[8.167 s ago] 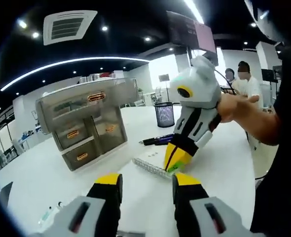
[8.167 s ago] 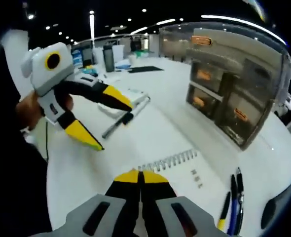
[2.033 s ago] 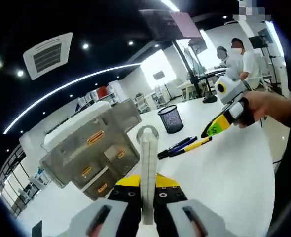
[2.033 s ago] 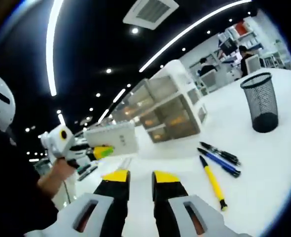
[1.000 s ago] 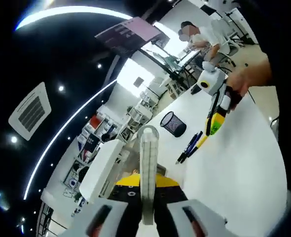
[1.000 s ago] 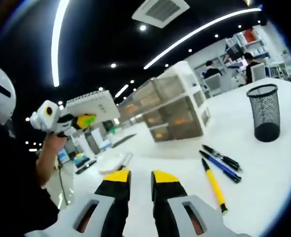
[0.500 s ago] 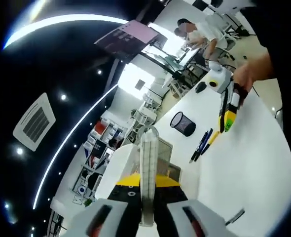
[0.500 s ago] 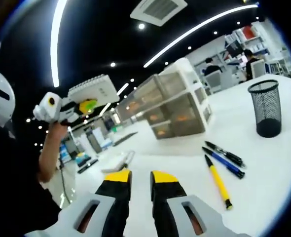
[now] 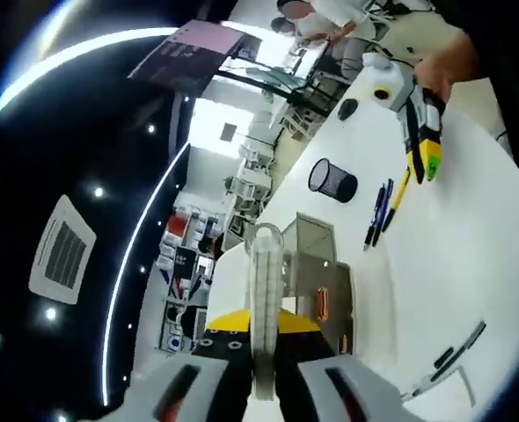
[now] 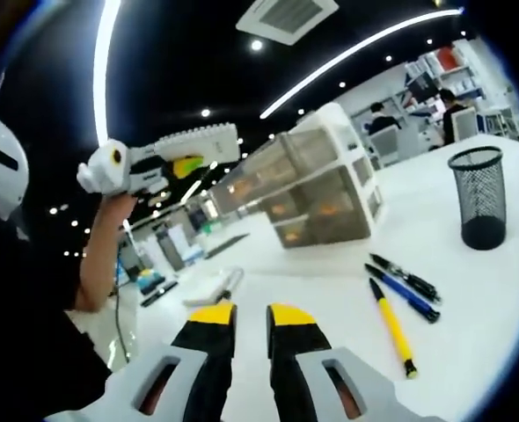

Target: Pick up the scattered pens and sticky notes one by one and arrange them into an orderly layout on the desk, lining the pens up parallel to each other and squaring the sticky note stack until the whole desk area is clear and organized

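Observation:
My left gripper (image 9: 261, 323) is shut on a spiral notebook (image 9: 264, 272), seen edge-on between its jaws. In the right gripper view that left gripper (image 10: 187, 164) is held high at the upper left with the notebook (image 10: 202, 138) lying nearly flat in it. My right gripper (image 10: 249, 318) hovers over the white desk (image 10: 330, 308), slightly open with nothing between its fingers. To its right lie a black pen (image 10: 406, 276), a blue pen (image 10: 402, 294) and a yellow pen (image 10: 391, 327), close to parallel. From the left gripper view the right gripper (image 9: 427, 163) hangs above those pens (image 9: 383, 211).
A translucent drawer unit (image 10: 317, 193) stands at the back of the desk, also seen as the drawer unit (image 9: 319, 277). A black mesh cup (image 10: 484, 207) stands at the right. A white pad with a pen on it (image 10: 211, 290) lies left of centre. People sit behind.
The left gripper has lifted the notebook higher and levelled it; its view has rolled and now looks down on the desk. The right gripper has barely moved.

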`<action>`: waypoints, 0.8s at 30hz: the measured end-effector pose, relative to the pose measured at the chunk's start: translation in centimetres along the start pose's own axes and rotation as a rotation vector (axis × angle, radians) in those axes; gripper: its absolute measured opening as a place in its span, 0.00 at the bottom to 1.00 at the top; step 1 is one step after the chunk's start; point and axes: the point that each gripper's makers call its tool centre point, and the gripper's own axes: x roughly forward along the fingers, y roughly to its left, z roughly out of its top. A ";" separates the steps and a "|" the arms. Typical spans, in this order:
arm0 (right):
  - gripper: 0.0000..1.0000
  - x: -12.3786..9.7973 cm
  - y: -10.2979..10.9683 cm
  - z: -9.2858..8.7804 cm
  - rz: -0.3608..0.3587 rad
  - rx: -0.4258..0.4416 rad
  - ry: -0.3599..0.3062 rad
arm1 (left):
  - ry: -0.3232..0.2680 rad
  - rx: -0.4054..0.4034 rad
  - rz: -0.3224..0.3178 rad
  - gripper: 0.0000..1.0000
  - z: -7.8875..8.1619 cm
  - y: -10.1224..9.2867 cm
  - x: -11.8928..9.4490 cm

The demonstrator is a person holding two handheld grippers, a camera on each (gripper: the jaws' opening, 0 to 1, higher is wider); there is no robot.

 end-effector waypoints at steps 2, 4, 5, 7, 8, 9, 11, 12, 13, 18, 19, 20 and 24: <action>0.13 -0.1 -0.1 -0.2 -0.001 0.001 0.004 | 0.023 0.025 -0.001 0.07 -0.4 0.5 0.8; 0.12 -0.4 -0.4 -0.7 0.001 0.009 0.031 | 0.091 0.044 -0.017 0.07 -1.5 0.7 1.5; 0.12 -0.5 -0.6 -0.8 -0.003 0.009 0.038 | 0.110 0.052 -0.030 0.07 -1.8 0.8 2.0; 0.12 -0.9 -1.1 -0.6 -0.025 -0.004 0.041 | 0.127 0.051 -0.056 0.07 -2.3 0.7 2.9; 0.12 -1.1 -1.3 -0.4 -0.030 -0.008 0.041 | 0.134 0.044 -0.071 0.07 -2.5 0.7 3.3; 0.12 -1.2 -1.4 -0.2 -0.033 -0.011 0.038 | 0.142 0.034 -0.089 0.07 -2.8 0.8 3.8; 0.12 -1.5 -1.8 0.3 -0.036 -0.013 0.027 | 0.158 0.029 -0.114 0.07 -3.1 0.7 4.7; 0.12 -1.5 -1.8 0.4 -0.038 -0.013 0.023 | 0.165 0.027 -0.124 0.07 -3.1 0.7 5.1; 0.12 -1.5 -1.9 0.4 -0.038 -0.013 0.021 | 0.164 0.030 -0.130 0.07 -3.0 0.7 5.4; 0.10 -1.7 -2.1 0.4 -0.045 -0.002 0.007 | 0.187 0.011 -0.182 0.07 -2.9 0.3 7.4; 0.10 -1.7 -2.1 0.4 -0.044 -0.001 0.007 | 0.205 0.009 -0.184 0.07 -3.0 0.3 7.8; 0.10 -1.9 -2.2 0.3 -0.047 0.000 0.007 | 0.220 0.015 -0.193 0.07 -3.0 0.1 8.2; 0.10 -2.6 -2.9 0.1 -0.072 0.011 0.013 | 0.259 0.032 -0.220 0.07 -3.0 -0.4 9.7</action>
